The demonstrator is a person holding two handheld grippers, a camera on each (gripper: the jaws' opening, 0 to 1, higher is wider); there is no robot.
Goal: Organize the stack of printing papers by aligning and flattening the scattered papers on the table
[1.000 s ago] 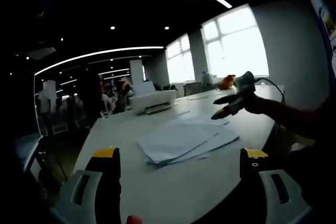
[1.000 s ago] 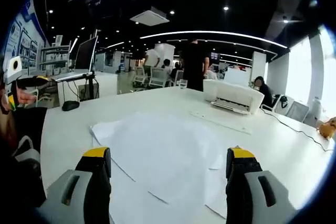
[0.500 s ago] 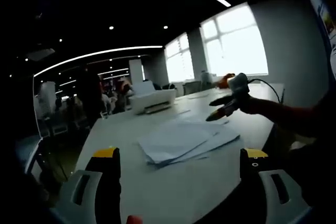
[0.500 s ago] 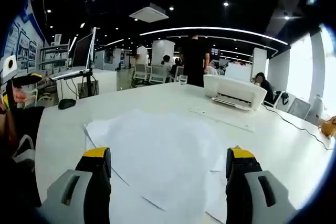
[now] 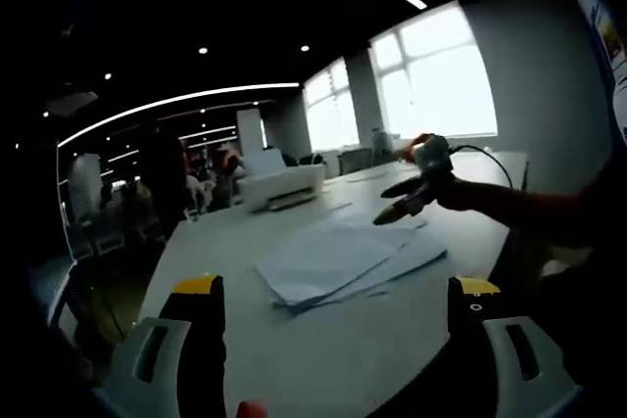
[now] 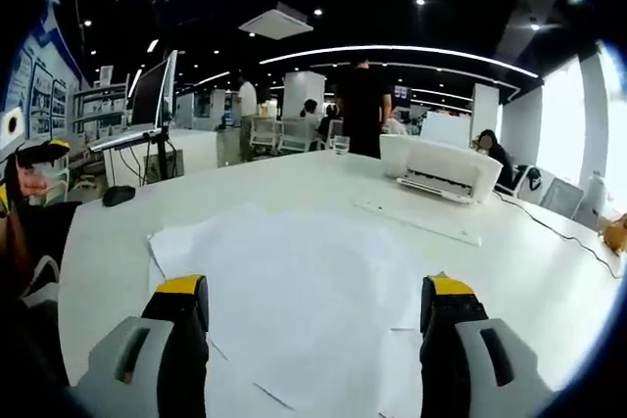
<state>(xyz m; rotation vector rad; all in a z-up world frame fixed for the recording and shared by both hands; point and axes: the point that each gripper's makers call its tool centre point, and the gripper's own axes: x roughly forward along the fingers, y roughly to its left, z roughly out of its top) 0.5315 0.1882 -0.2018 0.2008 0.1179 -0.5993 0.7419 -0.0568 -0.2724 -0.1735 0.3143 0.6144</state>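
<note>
A loose, fanned stack of white printing papers [image 5: 338, 261] lies on the white table [image 5: 323, 359]; in the right gripper view the same papers [image 6: 294, 291] spread under and ahead of the jaws. My left gripper [image 5: 338, 325] is open, short of the stack's near edge, nothing between its jaws. My right gripper [image 6: 315, 325] is open too, held just above the sheets. In the left gripper view the right gripper [image 5: 404, 193] hovers over the far corner of the stack. The left gripper [image 6: 29, 159] appears at the left edge of the right gripper view.
A white printer [image 6: 441, 171] sits at the table's far side, seen as well as the printer [image 5: 282, 186] in the left gripper view. A thin strip [image 6: 416, 220] lies before it. A glass [image 6: 340, 145], a cable [image 6: 549, 227], a monitor [image 6: 157, 95] and people [image 6: 364, 110] are behind.
The right gripper has moved forward and lower over the papers, towards the left in the left gripper view. My left gripper has barely moved.
</note>
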